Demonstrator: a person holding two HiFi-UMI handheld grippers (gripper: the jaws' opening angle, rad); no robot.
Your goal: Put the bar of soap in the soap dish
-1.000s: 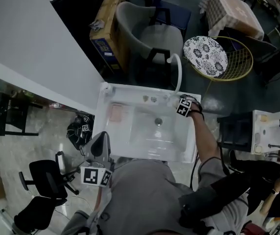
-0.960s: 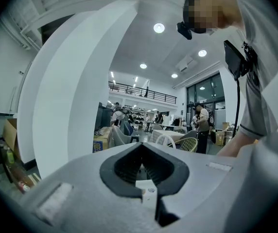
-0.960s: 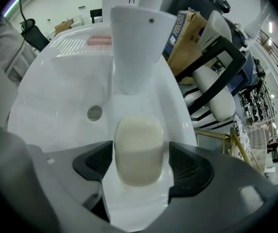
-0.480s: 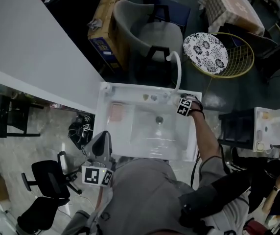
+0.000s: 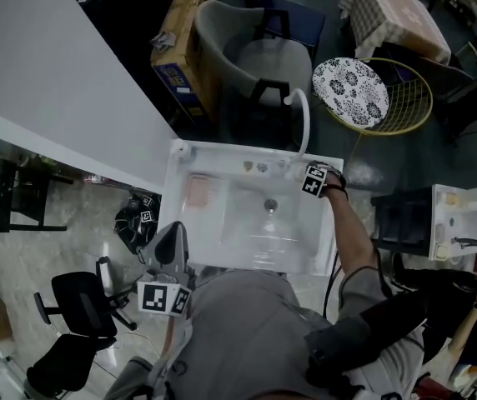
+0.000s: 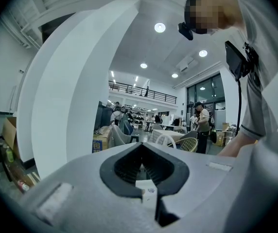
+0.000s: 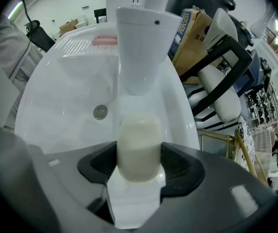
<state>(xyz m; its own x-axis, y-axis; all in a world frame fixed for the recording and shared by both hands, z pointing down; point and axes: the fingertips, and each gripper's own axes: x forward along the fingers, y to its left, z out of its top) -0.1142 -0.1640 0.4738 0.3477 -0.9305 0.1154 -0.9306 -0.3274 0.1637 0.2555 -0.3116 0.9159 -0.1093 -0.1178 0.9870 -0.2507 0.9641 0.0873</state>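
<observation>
The right gripper (image 7: 139,163) points down at the back corner of the white plastic sink (image 7: 63,93), beside the base of the white curved tap (image 7: 141,47). Its jaws have just been closing. The cream, rounded bar of soap (image 7: 138,139) stands between them on the sink's ledge, and the dark pads appear to be pressing against its two sides. The left gripper (image 6: 140,152) hangs idle near the person's body, its jaws together on nothing.

The pink ridged soap dish (image 7: 104,41) lies on the opposite ledge, well apart from the soap, so the whole basin has to be crossed.

The main risk, as I judge it, is the grip itself. The bar is smooth with curved sides (and possibly wet, though I cannot tell). A harder squeeze may squirt it out towards the tap or the wall, while a weak one may let it slide free on lifting. A bar dropped over the basin would likely skid to the round metal drain (image 7: 100,112). The tap stands just beside the soap, so a careless rise could clip the spout. A hard landing could also push the light dish off its ledge.
</observation>
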